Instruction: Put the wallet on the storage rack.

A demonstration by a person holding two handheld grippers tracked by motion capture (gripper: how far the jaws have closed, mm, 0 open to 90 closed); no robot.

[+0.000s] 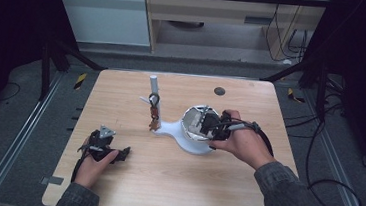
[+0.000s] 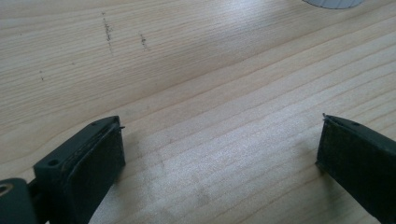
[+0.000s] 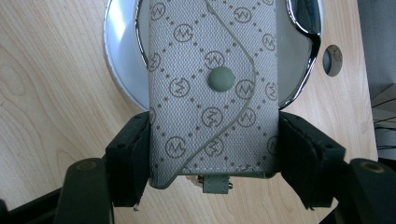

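Clamping a grey patterned pouch [image 3: 212, 88] by its two long edges, the right gripper [image 3: 212, 154] holds it over the shiny bowl [image 3: 122, 56] of a white stand [image 1: 178, 132] — the black pads press flat against the fabric on both sides. The pouch is a woven case with a repeating round monogram, a curved flap and one grey snap button [image 3: 221, 78] near its middle; a short tab [image 3: 215, 183] sticks out of its lower end, just by the jaws. In the high view the right gripper [image 1: 215, 127] sits at the bowl's near-right rim, with the person's right hand [image 1: 240, 143] wrapped around it and the pouch [image 1: 200, 122] tilted across the bowl's opening.

From the stand's bowl a white arm of the base runs left to an upright white post [image 1: 153, 88], and a small brown key holder [image 1: 154, 113] hangs from a peg on that post. A dark round hole [image 1: 219, 91] marks the table [image 1: 164, 181] beyond the bowl.

Well to the left of the stand and nearer the person, the left gripper [image 1: 111, 152] rests low over the bare wood in the left hand [image 1: 92, 168]. Its jaws stand wide apart in the left gripper view — nothing but table grain lies between them, with the pale edge of the stand [image 2: 334, 3] at the top of that view.
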